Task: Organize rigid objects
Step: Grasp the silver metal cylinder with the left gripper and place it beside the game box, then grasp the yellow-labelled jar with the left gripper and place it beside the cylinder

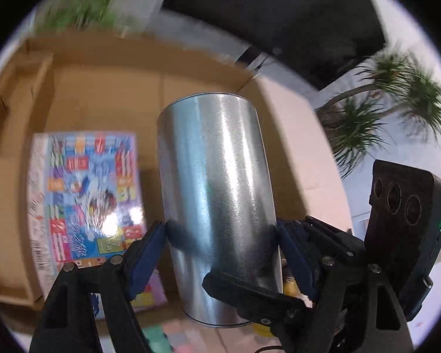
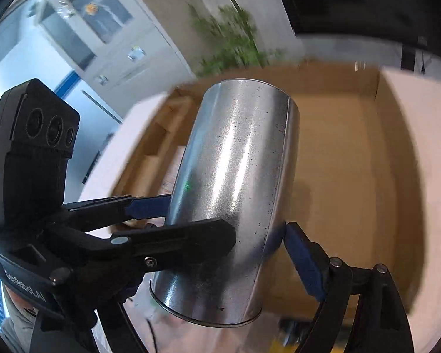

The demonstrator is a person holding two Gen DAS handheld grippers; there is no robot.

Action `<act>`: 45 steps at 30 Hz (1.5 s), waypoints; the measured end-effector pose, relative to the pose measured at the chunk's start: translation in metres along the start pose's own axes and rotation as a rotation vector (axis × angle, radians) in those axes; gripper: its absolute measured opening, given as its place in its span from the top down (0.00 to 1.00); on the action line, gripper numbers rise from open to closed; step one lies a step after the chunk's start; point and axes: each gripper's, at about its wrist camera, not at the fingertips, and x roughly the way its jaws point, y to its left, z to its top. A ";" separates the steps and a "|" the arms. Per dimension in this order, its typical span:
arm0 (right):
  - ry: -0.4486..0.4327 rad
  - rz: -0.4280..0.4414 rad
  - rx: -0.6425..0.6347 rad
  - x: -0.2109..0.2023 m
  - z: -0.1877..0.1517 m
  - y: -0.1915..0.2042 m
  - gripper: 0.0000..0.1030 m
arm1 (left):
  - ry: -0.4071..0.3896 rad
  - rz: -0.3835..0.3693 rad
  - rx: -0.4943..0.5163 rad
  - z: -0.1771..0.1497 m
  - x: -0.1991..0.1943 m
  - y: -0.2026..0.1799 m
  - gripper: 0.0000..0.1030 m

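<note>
Silver metal cylinder held aloft over an open cardboard box, clamped between the blue pads of the left gripper and the right gripper, colourful flat package lying inside the box

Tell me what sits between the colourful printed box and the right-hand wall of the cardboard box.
The metal cylinder, held up in front of that stretch in the left wrist view; the cardboard box floor it covers is hidden.

open cardboard box, colourful book inside
</note>
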 end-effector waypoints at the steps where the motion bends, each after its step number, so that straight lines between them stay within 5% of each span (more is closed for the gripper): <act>1: 0.032 -0.003 0.016 0.013 -0.001 -0.007 0.18 | 0.020 0.010 -0.015 -0.001 0.008 0.006 0.24; 4: 0.107 -0.021 0.024 0.039 -0.009 -0.017 0.17 | 0.067 0.033 -0.032 -0.008 0.027 0.017 0.24; 9: 0.105 -0.038 0.025 0.034 -0.019 -0.017 0.17 | -0.004 0.103 -0.011 -0.018 0.001 0.014 0.26; 18: -0.128 -0.118 0.058 -0.087 -0.083 -0.024 0.10 | -0.184 0.171 0.084 -0.097 -0.091 0.002 0.24; 22: -0.032 -0.202 0.132 -0.088 -0.121 -0.061 0.17 | -0.208 0.180 0.068 -0.135 -0.107 0.010 0.24; 26: 0.014 -0.134 0.072 -0.082 -0.143 -0.048 0.29 | -0.164 0.068 0.066 -0.155 -0.103 0.006 0.24; 28: 0.032 -0.154 0.018 -0.078 -0.148 -0.028 0.26 | -0.136 0.030 0.048 -0.161 -0.094 0.001 0.24; 31: 0.102 -0.040 -0.024 -0.067 -0.153 0.000 0.26 | -0.054 -0.035 -0.003 -0.164 -0.070 0.003 0.24; 40: 0.188 0.158 0.047 -0.042 -0.153 -0.001 0.13 | 0.058 -0.097 -0.105 -0.156 -0.020 0.028 0.24; 45: 0.188 0.136 0.023 -0.027 -0.153 0.012 0.10 | 0.064 -0.090 -0.067 -0.159 -0.017 0.017 0.26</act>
